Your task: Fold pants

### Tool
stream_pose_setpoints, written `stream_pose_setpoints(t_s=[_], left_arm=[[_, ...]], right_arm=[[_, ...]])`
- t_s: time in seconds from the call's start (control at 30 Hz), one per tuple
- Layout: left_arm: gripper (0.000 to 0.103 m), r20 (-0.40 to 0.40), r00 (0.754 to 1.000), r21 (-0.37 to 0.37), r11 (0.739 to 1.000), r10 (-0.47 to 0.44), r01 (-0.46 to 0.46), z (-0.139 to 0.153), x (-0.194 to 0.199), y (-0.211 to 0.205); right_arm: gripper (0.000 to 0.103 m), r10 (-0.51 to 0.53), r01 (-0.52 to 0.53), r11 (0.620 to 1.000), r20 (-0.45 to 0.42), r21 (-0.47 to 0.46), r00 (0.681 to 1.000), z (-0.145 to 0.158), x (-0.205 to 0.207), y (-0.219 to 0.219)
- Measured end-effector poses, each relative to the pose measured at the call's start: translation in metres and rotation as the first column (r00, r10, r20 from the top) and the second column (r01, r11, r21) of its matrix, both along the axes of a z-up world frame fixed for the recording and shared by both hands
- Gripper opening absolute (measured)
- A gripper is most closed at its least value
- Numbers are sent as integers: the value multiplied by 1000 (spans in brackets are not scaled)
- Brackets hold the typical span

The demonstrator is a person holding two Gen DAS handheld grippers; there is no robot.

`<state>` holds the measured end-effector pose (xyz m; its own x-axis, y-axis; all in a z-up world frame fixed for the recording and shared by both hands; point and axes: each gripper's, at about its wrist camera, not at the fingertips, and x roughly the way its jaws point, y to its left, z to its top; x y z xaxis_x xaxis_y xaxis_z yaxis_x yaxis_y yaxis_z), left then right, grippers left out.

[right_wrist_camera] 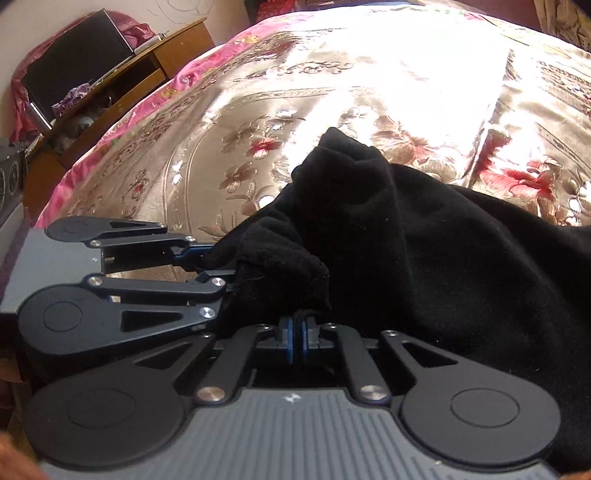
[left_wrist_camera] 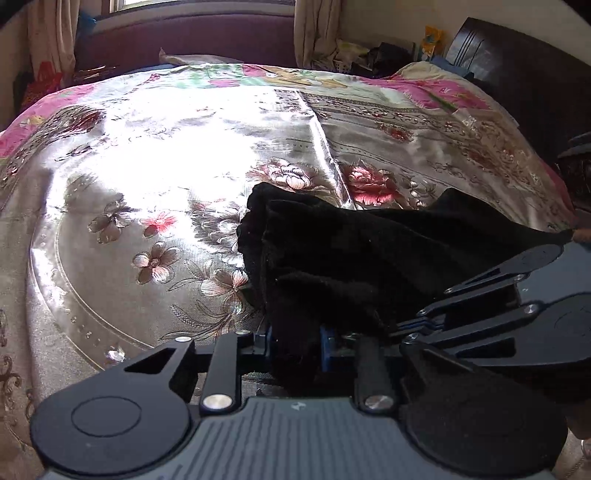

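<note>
The black pants lie bunched at the near edge of the bed, a soft dark heap of thick folds with one rumpled end poking up toward the far side; in the right wrist view the same cloth spreads wide to the right and near. The left gripper is clamped on a hanging fold of the pants, cloth filling the gap between its blue pads; the right gripper has its blue pads pressed nearly together with a pinch of the black fabric between them; the two tools sit just beside each other, each showing in the other's view. Under it all stretches a shiny floral bedspread, glaring white where window light hits it; a dark headboard stands at the far right, curtains hang beyond the far side, and a wooden desk with clutter stands past the bed's left edge. The bedspread runs broad and flat to the far side.
</note>
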<state>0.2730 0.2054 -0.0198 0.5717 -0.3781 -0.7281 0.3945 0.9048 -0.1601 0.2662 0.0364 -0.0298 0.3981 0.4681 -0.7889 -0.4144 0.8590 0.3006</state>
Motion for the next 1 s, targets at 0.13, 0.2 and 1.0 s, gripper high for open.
stream_pose_setpoints(t_s=[0.13, 0.2, 1.0], left_arm=[[37, 32, 997, 6, 998, 69, -70, 14, -13, 35], [37, 61, 991, 45, 992, 117, -120, 19, -19, 52], [44, 174, 984, 251, 968, -34, -11, 58, -59, -102]], right_arm=[[8, 38, -38, 998, -5, 59, 999, 9, -2, 24], [8, 70, -71, 993, 13, 93, 997, 13, -3, 44], [14, -434, 444, 892, 114, -83, 894, 20, -69, -206]])
